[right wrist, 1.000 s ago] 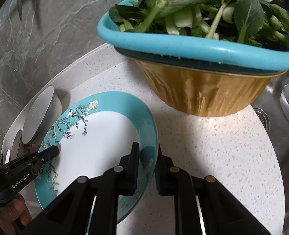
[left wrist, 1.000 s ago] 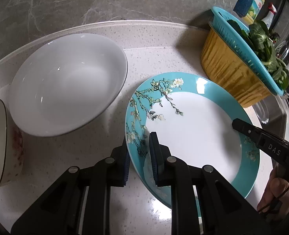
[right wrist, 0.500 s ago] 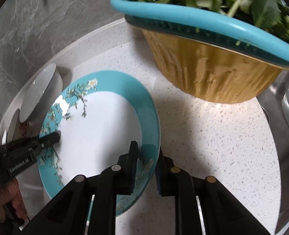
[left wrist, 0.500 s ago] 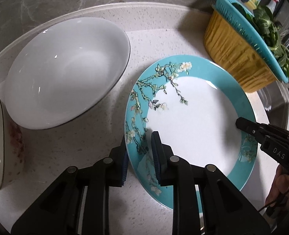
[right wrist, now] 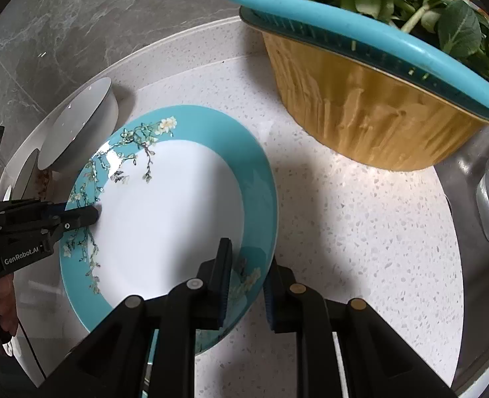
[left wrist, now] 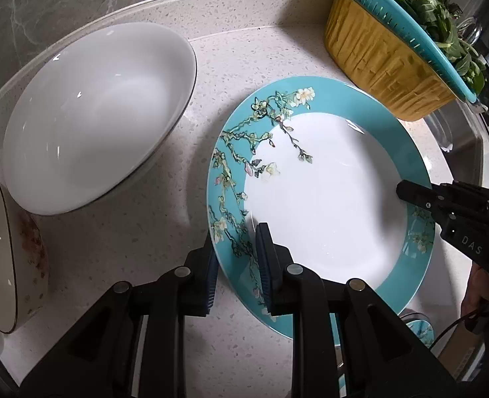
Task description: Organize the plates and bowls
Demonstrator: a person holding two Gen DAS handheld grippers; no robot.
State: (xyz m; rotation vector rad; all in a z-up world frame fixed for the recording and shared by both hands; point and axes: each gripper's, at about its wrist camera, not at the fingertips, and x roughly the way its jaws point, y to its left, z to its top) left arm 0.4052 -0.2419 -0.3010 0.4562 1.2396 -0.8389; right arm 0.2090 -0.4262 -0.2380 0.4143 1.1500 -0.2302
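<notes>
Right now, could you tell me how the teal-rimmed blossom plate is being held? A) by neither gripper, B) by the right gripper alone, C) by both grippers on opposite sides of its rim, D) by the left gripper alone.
C: the left gripper and the right gripper each clamp the rim of the blossom plate, on opposite sides.

Speckled white counter (left wrist: 151, 232) carries a white bowl (left wrist: 92, 116), a small bowl (left wrist: 9, 258) tilted beside it, and a yellow basin (left wrist: 377, 56).

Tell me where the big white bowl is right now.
In the left wrist view the white bowl sits on the counter at upper left, beside the blue plate and behind a smaller speckled bowl.
</notes>
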